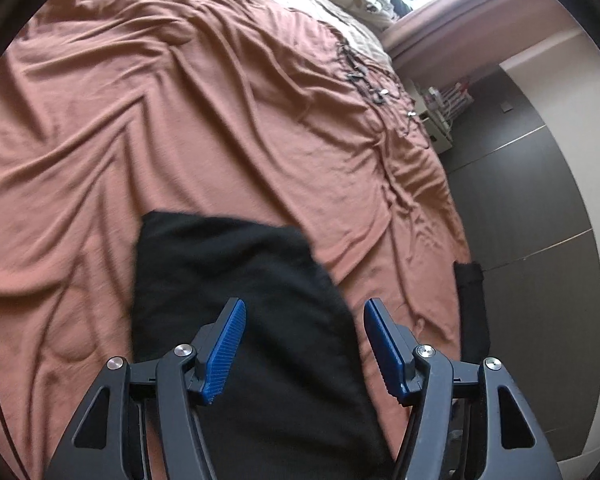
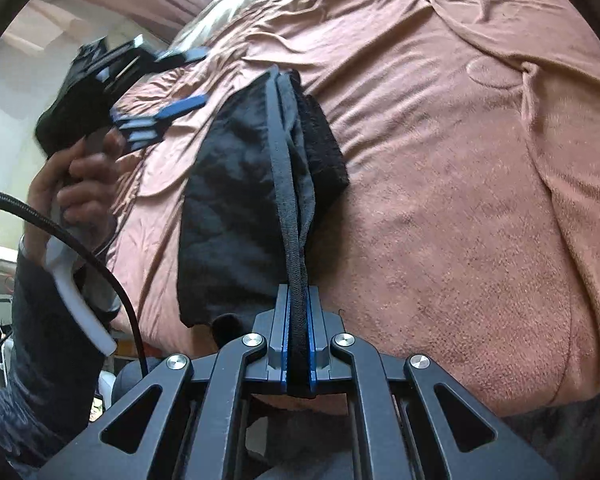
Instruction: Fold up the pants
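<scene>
We see wide bare rumpled rust-pink bedsheet (image 1: 148, 92) beyond the folded black fabric pants (image 1: 236, 280); small dark metal trinkets (image 1: 364, 80) crowd its far edge, and grey floor (image 1: 520, 184) lies alongside.

Left hand-held gripper (image 1: 304, 344) spread wide; right hand-held gripper (image 2: 299, 344) clamped.

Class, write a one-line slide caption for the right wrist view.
Right gripper shut on black fabric pants over a wrinkled pink bedsheet; open left gripper nearby.
</scene>
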Motion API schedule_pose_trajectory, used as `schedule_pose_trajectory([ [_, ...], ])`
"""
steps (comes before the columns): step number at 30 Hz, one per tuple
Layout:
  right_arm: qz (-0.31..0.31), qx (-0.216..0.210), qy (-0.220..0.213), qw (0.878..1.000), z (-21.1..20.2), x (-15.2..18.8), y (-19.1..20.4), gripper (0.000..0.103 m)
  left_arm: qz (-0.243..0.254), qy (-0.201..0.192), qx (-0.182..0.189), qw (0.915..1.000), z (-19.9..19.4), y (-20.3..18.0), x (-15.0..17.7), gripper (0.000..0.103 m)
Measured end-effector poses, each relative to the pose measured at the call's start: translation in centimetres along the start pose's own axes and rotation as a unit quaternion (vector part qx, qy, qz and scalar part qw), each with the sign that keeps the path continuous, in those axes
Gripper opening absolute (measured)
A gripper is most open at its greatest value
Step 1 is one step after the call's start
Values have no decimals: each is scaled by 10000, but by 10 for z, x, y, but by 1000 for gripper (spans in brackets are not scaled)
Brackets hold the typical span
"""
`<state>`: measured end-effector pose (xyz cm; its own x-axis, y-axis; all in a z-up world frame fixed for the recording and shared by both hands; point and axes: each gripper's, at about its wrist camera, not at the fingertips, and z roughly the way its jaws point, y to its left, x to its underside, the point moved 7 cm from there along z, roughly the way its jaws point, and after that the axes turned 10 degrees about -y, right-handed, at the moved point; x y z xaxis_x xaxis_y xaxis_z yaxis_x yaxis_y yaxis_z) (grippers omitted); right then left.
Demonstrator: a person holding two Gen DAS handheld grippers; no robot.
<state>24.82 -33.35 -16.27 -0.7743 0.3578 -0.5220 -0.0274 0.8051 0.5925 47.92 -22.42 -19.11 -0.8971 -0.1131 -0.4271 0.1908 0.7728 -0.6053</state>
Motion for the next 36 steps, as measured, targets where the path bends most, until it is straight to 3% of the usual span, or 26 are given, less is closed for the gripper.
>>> schedule_pose_trajectory([
  [7, 99, 262, 51, 9996, -2, -1, -2, 9, -89, 63, -235, 9997, -31, 36, 32, 64],
  [9, 50, 386, -8, 9992, -5, -4, -1, 20, -134, 83, -275, 9995, -37, 43, 42, 64],
  [11, 25, 392, -89, 9992, -8, -6, 2, 38, -208, 106, -241, 9994, -41, 49, 51, 64],
  [12, 13, 362, -117, 9993, -9, -7, 5, 41, -248, 122, -233, 9993, -43, 51, 56, 64],
  [24, -563, 233, -30, 9981, 20, -37, 16, 42, -822, 287, -101, 9962, -51, 68, 103, 63],
  [26, -667, 242, -28, 9975, 27, -43, 17, 56, -889, 325, -89, 9955, -50, 68, 109, 63],
  [30, -865, 216, 20, 9960, 42, -54, 23, 60, -957, 367, -4, 9947, -48, 65, 119, 50],
  [36, -1115, 204, 102, 9935, 63, -65, 25, 60, -1125, 323, -31, 9931, -52, 67, 124, 48],
])
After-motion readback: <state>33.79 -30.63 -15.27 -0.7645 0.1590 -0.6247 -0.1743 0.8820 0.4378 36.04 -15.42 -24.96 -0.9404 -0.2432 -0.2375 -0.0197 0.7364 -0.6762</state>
